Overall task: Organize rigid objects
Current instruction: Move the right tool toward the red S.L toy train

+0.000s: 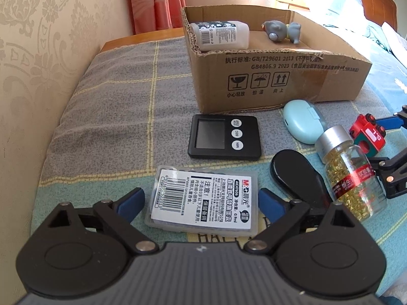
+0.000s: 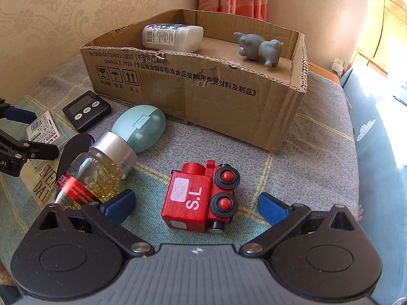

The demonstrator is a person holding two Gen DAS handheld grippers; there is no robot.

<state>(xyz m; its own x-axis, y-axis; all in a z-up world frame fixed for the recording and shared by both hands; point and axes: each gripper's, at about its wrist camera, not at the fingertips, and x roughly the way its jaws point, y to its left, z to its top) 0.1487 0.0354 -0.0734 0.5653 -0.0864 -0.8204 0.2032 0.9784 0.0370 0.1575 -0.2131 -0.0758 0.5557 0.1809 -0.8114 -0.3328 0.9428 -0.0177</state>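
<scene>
Ahead of my grippers, one cardboard box (image 2: 229,101) holding two things: one white bottle (image 2: 173,36), one grey toy animal (image 2: 257,47). Nearer me lie six loose items: one timer (image 1: 223,136), one refill case (image 1: 203,200), one black oval (image 1: 292,175), one teal case (image 2: 142,127), one capsule jar (image 2: 101,170), one red train (image 2: 201,198).

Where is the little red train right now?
The red train lies on its side on the blanket, between the open fingers of the right claw, in front of the cardboard box and right of the pill bottle.
</scene>
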